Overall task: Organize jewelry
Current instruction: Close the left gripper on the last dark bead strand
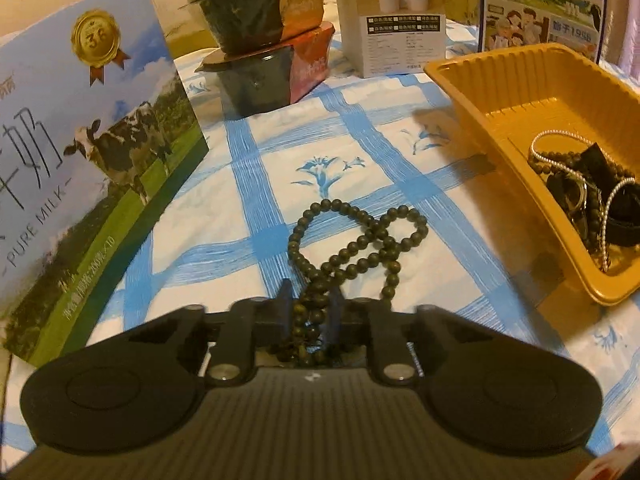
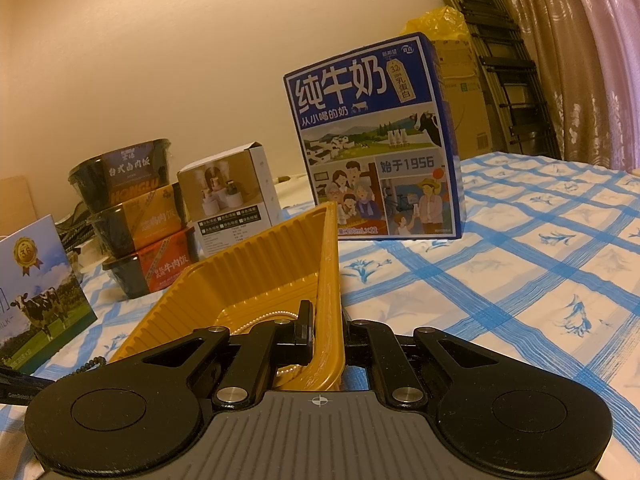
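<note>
Bead necklace: dark beads, limp strand, light, looped on the checked cloth, near end bunched between the left gripper fingers, which look clamped on it. It'll sag and swing when lifted; the bunch is the best hold. Right gripper pinches the yellow tray rim, steadying it. Tray already holds pearls and probably straps, hard to tell.

Looking forward low over the checked cloth from the left wrist, sitting close against the yellow tray's wall from the right wrist, both sharing tray, stacked bowls and milk cartons across the upper frame.
</note>
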Demonstrator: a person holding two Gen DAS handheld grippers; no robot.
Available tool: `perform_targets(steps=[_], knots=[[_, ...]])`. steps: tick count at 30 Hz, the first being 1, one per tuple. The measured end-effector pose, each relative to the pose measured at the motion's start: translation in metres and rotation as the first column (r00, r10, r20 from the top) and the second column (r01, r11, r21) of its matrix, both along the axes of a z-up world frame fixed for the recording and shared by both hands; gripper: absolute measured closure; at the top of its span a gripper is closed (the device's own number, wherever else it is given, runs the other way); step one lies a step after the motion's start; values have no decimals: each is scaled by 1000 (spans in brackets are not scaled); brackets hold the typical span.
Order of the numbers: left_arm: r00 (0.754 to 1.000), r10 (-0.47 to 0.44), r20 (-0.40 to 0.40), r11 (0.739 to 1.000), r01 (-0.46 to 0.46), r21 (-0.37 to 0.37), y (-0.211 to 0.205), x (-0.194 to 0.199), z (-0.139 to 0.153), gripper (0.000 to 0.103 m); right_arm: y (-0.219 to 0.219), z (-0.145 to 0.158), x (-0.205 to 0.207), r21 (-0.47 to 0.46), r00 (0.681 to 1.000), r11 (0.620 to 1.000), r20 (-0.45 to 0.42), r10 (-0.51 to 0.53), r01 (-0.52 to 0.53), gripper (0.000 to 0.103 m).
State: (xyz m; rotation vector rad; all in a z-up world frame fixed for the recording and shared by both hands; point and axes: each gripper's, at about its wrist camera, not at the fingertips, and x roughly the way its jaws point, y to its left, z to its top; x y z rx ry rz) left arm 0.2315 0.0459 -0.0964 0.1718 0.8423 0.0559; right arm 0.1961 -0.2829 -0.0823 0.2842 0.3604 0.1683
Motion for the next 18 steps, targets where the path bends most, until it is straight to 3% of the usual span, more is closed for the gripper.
perform_targets(steps=[8, 18], knots=[[998, 16, 64, 999, -14, -35, 2, -14, 36, 97, 1, -1, 1, 0, 1000, 1000, -1, 1, -1, 95], [981, -44, 191, 998, 52, -34, -7, -33, 123, 97, 3, -3, 1, 2, 1000, 1000, -4, 5, -5, 95]])
